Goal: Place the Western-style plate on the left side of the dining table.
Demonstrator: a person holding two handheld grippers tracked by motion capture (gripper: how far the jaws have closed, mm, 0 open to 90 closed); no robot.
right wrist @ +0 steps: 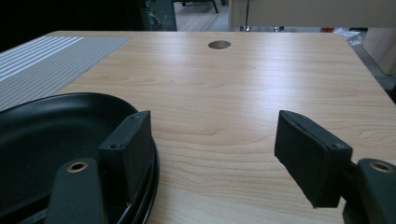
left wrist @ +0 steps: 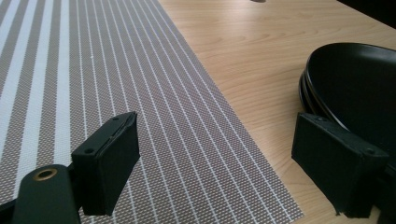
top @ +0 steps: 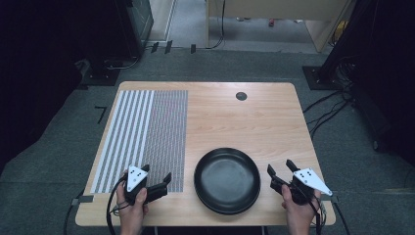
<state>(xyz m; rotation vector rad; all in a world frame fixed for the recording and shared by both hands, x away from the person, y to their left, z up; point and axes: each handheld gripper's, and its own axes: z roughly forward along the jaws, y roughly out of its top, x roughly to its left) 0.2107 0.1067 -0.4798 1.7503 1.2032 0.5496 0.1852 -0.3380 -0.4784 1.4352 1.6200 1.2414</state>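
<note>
L gripper at 7 o'clock on the table, jaws wide, nothing held, over the near edge of the striped mat. Black plates stacked at 6 o'clock, btwn both grippers. R gripper at 5 o'clock, jaws wide, empty, just beside plates' rim.

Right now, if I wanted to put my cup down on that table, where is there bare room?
The widest free patch is bare wood beyond the black plates, between the striped placemat and the table's right edge, up to the round cable hole. The near edge is crowded: left gripper, plates, right gripper.
</note>
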